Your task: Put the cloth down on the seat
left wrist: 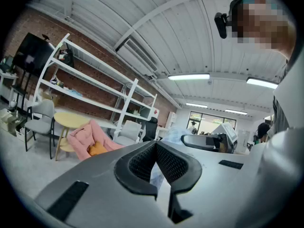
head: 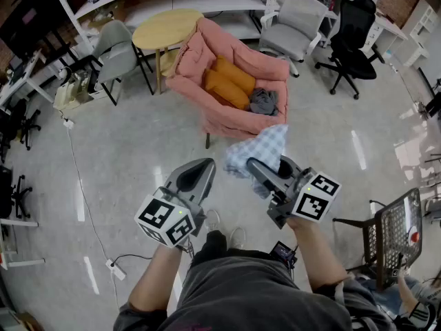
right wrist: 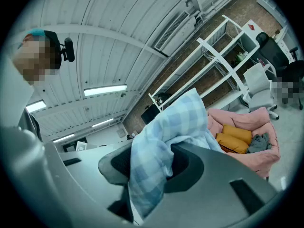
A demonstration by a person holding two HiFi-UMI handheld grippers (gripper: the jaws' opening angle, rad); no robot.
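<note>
Counted from where I stand: two grippers in my hands, the left gripper point(head: 196, 177) and the right gripper point(head: 266, 174), and one checked cloth point(head: 262, 150). Ahead, one pink armchair point(head: 200, 64) holds two orange cushions, the far cushion point(head: 236, 73) and the near cushion point(head: 222, 88), plus one grey garment point(head: 264, 102). Around it: one round table point(head: 165, 27), three office chairs, namely the grey chair point(head: 117, 55), the pale chair point(head: 298, 19) and the black chair point(head: 355, 33), and one mesh chair point(head: 396, 229).
</note>
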